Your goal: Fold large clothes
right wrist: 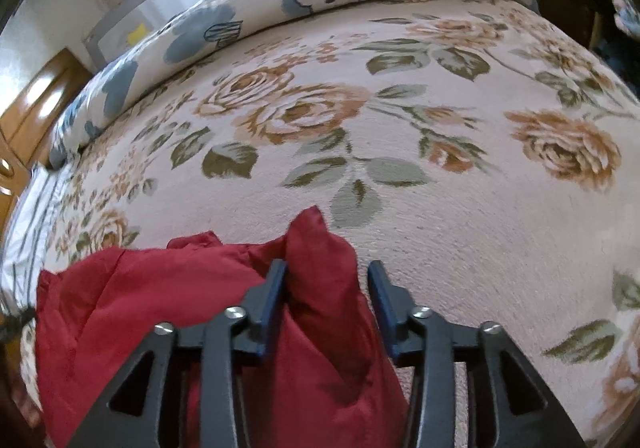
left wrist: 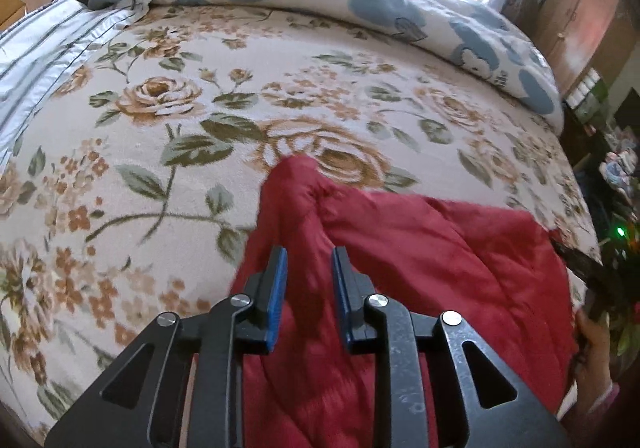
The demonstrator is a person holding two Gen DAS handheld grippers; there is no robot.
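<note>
**Both grippers straddle red garment corners — fingers apart, grip not made**

Red garment (left wrist: 400,268) lies bunched on the bed (left wrist: 160,88), near edge, roughly 6 o'clock in both wrist views. It looks padded or quilted, so likely bulky.

Left gripper (left wrist: 309,260): fingers released, a raised ridge of cloth running between them toward a peak at 12 o'clock. Right gripper (right wrist: 326,272): fingers also spread, a puffed-up corner sitting between them, nearer the left finger.

My read: step in hand is seizing two corners to lift and spread.

- Push both in deeper before closing, so the pads bite thick fabric and not just the tip.
- Close both together, then lift evenly and pull apart to take out slack.
- Shell looks slick, so it may slip. Check hold before lifting high.
- Folded duvet (left wrist: 360,0) at 12 o'clock is well apart; the middle of the bed looks free for laying out.
</note>
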